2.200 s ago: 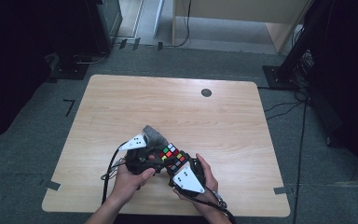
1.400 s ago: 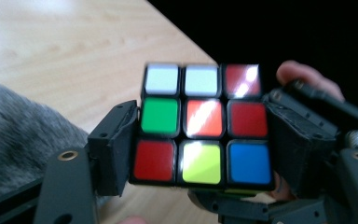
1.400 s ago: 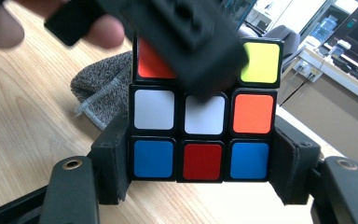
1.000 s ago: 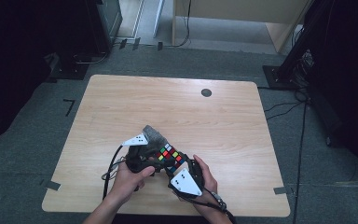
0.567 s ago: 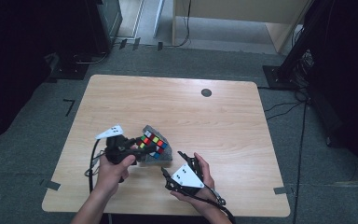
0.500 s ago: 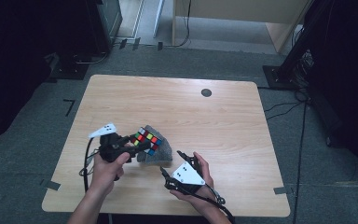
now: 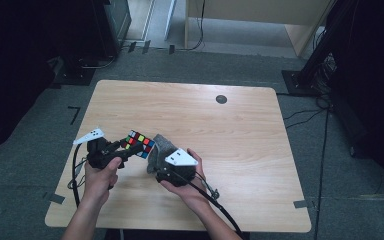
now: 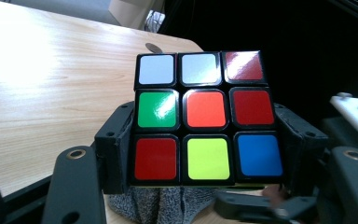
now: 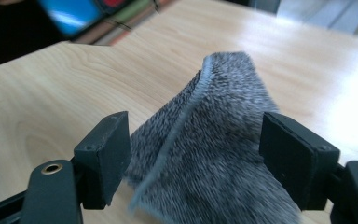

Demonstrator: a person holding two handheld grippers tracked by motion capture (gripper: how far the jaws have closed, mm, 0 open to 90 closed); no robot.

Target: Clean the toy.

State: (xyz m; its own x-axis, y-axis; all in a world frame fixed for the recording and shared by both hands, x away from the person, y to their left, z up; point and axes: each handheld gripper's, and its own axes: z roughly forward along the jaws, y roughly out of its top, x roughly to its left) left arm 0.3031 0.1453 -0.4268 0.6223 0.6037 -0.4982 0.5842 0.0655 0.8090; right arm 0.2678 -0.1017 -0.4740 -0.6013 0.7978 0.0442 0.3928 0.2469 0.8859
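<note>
A scrambled Rubik's cube [image 7: 139, 143] is lifted just off the wooden table [image 7: 240, 130] at the front left. My left gripper [image 7: 131, 148] is shut on it. In the left gripper view both pads press the cube's [image 8: 204, 109] sides, with my left gripper [image 8: 206, 156] around it. Just right of the cube a grey knitted cloth [image 7: 163, 147] lies bunched on the table. My right gripper [image 7: 156, 164] reaches into it from the right. Its jaws have just been opening. In the right gripper view the cloth's [image 9: 223, 107] raised fold stands between my right gripper's [image 9: 196, 149] parted pads.
A round black grommet [image 7: 221, 99] sits in the table near its far edge. A cable trails from each gripper toward the front edge. Dark floor with stands and cables surrounds the table.
My left hand has carried the cube left, away from the right gripper. The right gripper has moved up and left onto the grey cloth.
</note>
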